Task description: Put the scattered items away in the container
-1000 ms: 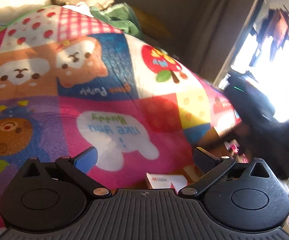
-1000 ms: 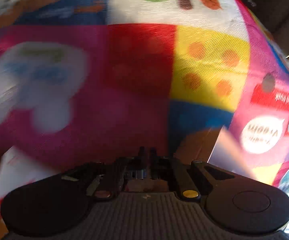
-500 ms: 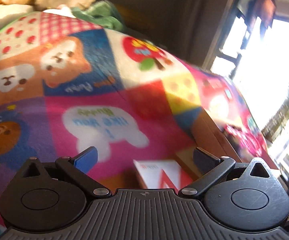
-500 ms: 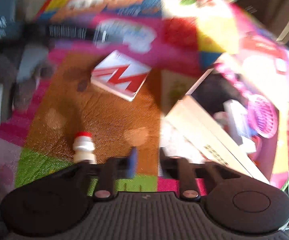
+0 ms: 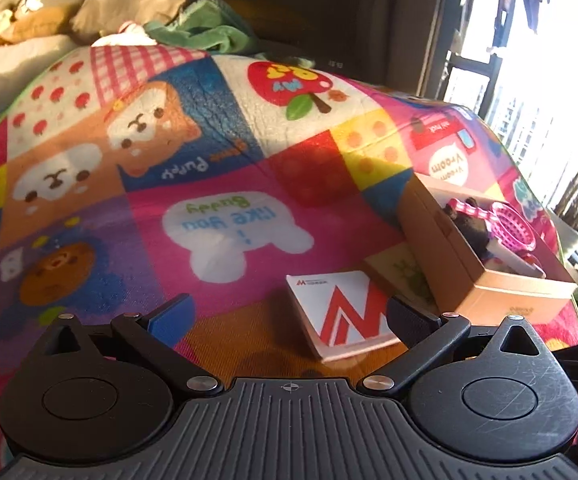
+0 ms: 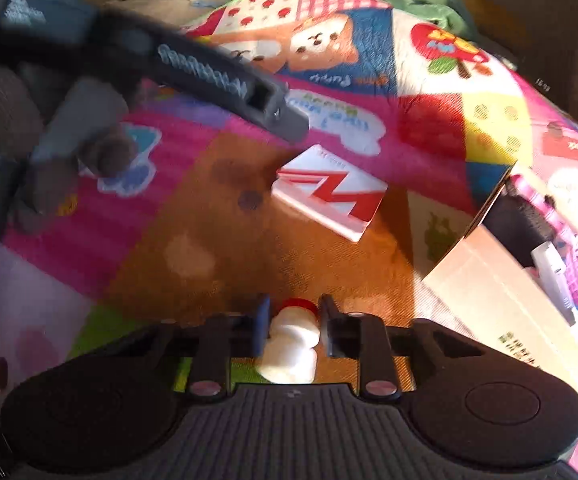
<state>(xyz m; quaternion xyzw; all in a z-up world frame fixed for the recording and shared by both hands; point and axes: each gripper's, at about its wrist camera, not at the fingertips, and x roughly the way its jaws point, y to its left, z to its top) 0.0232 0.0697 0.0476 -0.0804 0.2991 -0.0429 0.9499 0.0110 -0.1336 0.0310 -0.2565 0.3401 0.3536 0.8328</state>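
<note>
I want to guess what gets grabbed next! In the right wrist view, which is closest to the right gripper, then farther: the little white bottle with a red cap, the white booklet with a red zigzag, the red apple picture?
1. Little white bottle with a red cap: between the closing jaws of the right gripper.
2. White booklet with a red zigzag: mid-mat, straight ahead.
3. Red apple picture: far, upper right.

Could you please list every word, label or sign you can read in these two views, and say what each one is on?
"Like You Buddy !": white bubble on the play mat, upside down.
"Puppy": mat, below the bear.
"Vroom Vroom": white bubble beside the cardboard box.
"My": red apple.
"M" logo: white booklet; its small print is unreadable.
"DAS": grey device; the lines beneath are blurred.
Box label: too blurred.
</note>
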